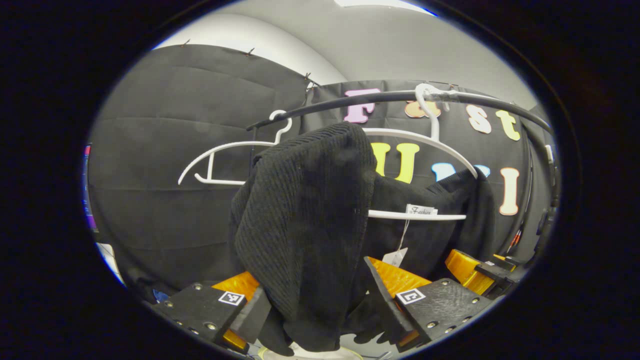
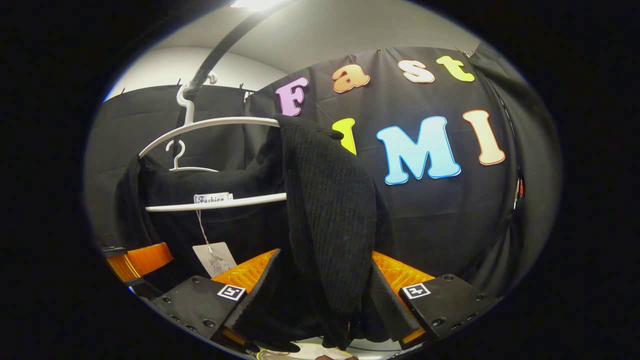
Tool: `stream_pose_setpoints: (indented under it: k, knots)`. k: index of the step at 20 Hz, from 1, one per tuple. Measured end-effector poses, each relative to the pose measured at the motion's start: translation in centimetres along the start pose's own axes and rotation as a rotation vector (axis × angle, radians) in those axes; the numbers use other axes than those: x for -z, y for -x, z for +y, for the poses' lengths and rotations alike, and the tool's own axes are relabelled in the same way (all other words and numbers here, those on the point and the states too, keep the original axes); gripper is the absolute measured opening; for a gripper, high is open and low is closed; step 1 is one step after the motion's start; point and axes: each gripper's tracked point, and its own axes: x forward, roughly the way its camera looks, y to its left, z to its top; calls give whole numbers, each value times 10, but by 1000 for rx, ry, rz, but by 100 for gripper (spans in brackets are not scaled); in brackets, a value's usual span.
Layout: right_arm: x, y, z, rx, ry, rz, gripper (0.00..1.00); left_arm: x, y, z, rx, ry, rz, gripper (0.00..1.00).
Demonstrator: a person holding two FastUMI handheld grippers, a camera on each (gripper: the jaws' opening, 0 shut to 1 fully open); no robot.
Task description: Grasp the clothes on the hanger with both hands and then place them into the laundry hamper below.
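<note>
A black knit sweater [image 1: 300,210] hangs on a white hanger [image 1: 425,140] hooked over a dark rail [image 1: 380,97]. My left gripper [image 1: 317,305] is shut on one shoulder of it, the knit bunched between both fingers and raised above the hanger arm. In the right gripper view the sweater's other shoulder [image 2: 330,200] fills the gap of my right gripper [image 2: 320,300], which is shut on it beside the hanger [image 2: 210,124]. Each view shows the other gripper off to the side: the right one [image 1: 475,272] and the left one [image 2: 140,260].
An empty white hanger [image 1: 220,150] hangs farther along the rail [image 2: 225,45]. A paper tag [image 2: 215,259] dangles from the sweater's neck label. Black cloth walls close in behind and to both sides. A pale edge [image 1: 320,352] peeks out below the sweater.
</note>
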Motion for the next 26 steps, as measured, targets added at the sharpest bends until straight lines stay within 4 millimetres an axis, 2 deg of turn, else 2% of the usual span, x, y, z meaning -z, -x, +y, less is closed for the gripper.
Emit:
stream_pose_setpoints:
  k: [6, 8, 9, 10, 11, 12, 13, 14, 15, 16, 17, 18, 19, 21, 23, 24, 26]
  knots:
    - [-4, -14, -6, 13, 3, -8, 98, -1, -9, 4, -32, -18, 4, 94]
    - [-8, -16, -9, 12, 13, -18, 87, -2, -8, 4, -27, -14, 6, 83]
    - [-9, -17, -8, 6, 14, -20, 86, -2, -7, 4, -23, -12, 5, 77]
    - [-10, -18, -8, 1, 17, -20, 77, -2, -6, 4, -8, -8, 5, 71]
    - [-10, -19, -5, -16, 21, -21, 73, -1, -7, 8, -21, 2, 4, 66]
    - [-11, -20, -5, -24, 32, -22, 62, -1, -7, 4, 3, 23, 9, 60]
    - [-12, -20, -4, -34, 47, -24, 57, 0, -5, 1, 27, 41, 17, 54]
    - [-13, -21, -5, -33, 61, -27, 41, 0, -4, -1, 48, 45, 17, 49]
    - [-14, -23, -4, -32, 64, -27, 26, -3, -1, 10, -3, 30, 5, 43]
    - [-12, -20, -1, -49, 54, -14, 18, -8, -4, 17, -23, 27, -7, 26]
    - [-11, -20, 4, -78, 35, 0, 17, -4, -4, 10, 22, 39, -2, 9]
    - [-12, -17, 5, -97, 15, 2, 17, -5, 5, 1, 59, 51, 3, 10]
    - [-13, -19, 8, -127, 6, -1, 6, -5, 6, -6, 124, 59, 10, 8]
    - [-12, -19, 8, -158, 36, 13, 4, -5, 4, -9, 161, 52, 24, 6]
    - [-14, -20, 7, -164, 30, 15, 0, -10, 10, -5, 158, 36, 7, 1]
    - [-14, -20, 7, -164, 22, 19, 4, -15, 14, -1, 157, 33, -3, 0]
    - [-18, -19, 3, -149, 27, 12, 4, -22, 23, 6, 158, 44, -21, 0]
